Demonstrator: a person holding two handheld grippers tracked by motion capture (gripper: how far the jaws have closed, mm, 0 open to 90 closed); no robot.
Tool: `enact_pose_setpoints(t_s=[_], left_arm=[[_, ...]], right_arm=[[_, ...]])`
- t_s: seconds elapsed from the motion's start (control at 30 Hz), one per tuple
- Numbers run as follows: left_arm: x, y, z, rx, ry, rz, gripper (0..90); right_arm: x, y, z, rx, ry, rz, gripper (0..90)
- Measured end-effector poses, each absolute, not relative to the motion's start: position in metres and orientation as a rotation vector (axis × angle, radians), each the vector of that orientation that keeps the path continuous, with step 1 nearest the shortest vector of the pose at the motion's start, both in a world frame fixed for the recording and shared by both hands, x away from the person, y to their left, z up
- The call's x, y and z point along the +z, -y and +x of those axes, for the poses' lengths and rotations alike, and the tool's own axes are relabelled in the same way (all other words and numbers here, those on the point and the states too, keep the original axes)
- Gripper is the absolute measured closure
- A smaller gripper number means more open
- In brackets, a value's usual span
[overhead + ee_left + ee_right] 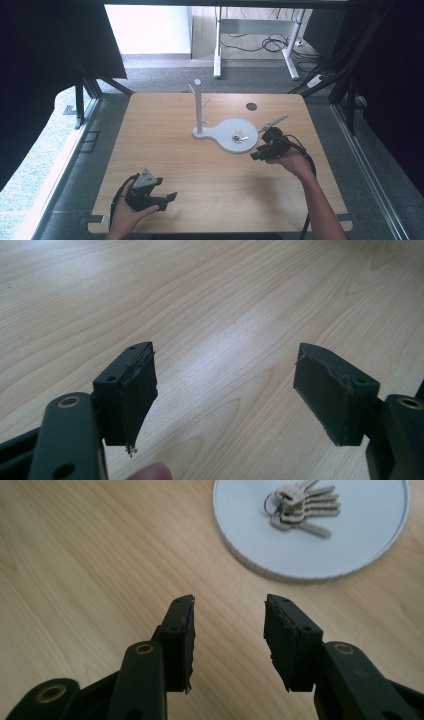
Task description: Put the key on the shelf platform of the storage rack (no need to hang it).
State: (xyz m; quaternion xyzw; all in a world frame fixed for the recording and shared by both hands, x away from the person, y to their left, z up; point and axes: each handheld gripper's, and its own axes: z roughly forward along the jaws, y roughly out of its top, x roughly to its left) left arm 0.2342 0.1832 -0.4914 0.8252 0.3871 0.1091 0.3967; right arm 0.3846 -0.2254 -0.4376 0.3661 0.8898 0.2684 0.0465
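While keys (300, 507) lie mid-tray (380, 545) (rim clear), right hand-held gripper (229, 635) gapes.

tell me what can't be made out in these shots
- Keys: the top of the bunch is cut off by the upper edge of the right gripper view; in the high view they are too small to count.
- Round tray: its far part is cut off by the same edge.
- Right gripper: in the high view its jaws are too small and dark to judge.
- Left gripper: its body is cut off by the bottom edge of its own view.
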Motion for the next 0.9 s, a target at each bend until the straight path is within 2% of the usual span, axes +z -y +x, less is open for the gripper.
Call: enact_pose_setpoints(t_s=[0.1,0.6,0.9], left_arm=[[-0.491,-0.184,0.234,0.277,-0.984,2.092,25.5],[-0.491,-0.183,0.234,0.282,-0.991,2.096,25.5],[-0.492,-0.180,0.233,0.280,-0.980,2.110,25.4]], right_arm=[[-0.451,0.239,0.364,0.841,-2.702,1.119,54.2],[-0.495,0.272,0.311,0.917,-2.611,1.176,52.2],[-0.504,0.276,0.307,0.895,-2.587,1.195,51.2]])
